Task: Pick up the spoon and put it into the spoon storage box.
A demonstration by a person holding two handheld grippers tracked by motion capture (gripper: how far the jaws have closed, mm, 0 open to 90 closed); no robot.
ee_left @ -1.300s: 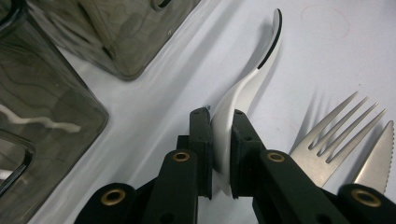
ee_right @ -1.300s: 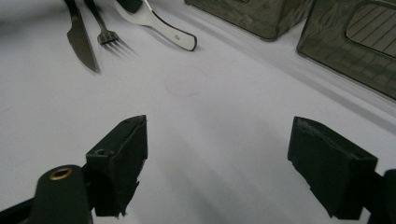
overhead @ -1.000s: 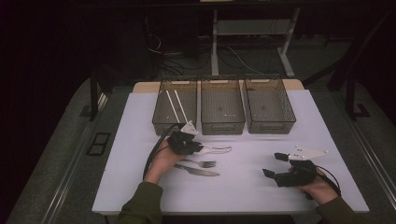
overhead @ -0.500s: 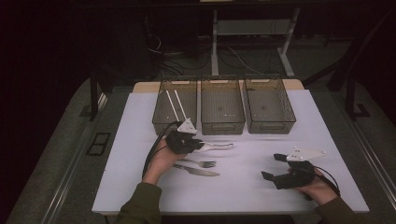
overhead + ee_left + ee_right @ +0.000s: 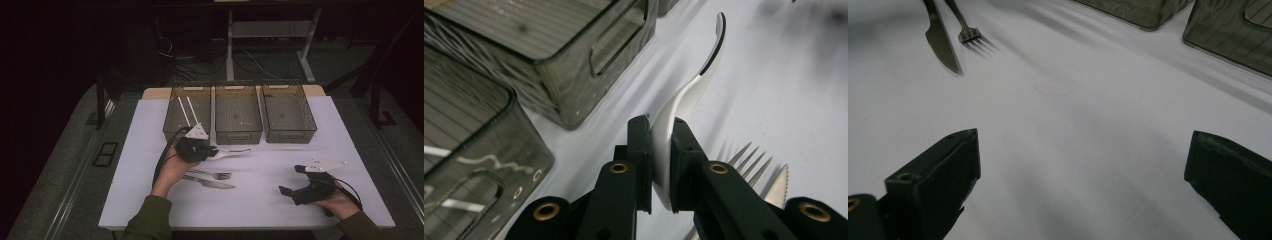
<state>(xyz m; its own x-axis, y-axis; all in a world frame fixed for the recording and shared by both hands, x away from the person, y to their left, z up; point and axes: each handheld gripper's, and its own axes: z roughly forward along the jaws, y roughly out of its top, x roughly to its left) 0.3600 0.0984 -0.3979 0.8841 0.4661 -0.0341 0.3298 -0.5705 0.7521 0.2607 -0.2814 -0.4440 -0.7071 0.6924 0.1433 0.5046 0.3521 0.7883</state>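
Observation:
A metal spoon [image 5: 231, 152] [image 5: 686, 95] is clamped between the jaws of my left gripper [image 5: 202, 150] [image 5: 663, 145]. The jaws hold its bowl end and the handle points away, just in front of the bins. A fork [image 5: 212, 174] [image 5: 749, 160] and a knife [image 5: 210, 183] [image 5: 778, 185] lie side by side on the white table below that hand. My right gripper [image 5: 291, 180] [image 5: 1083, 155] hovers low at the front right, its jaws wide apart with nothing between them. The knife [image 5: 940, 40] and fork [image 5: 968, 30] lie far ahead of it.
Three smoky see-through bins stand in a row at the back: left bin [image 5: 187, 107] with two white sticks [image 5: 184, 111], middle bin [image 5: 237, 112], right bin [image 5: 288, 107]. The white table [image 5: 260, 200] has bare room between the hands and along the front.
The left gripper has raised the spoon slightly toward the bins. The right gripper has drifted a little to the left, still open.

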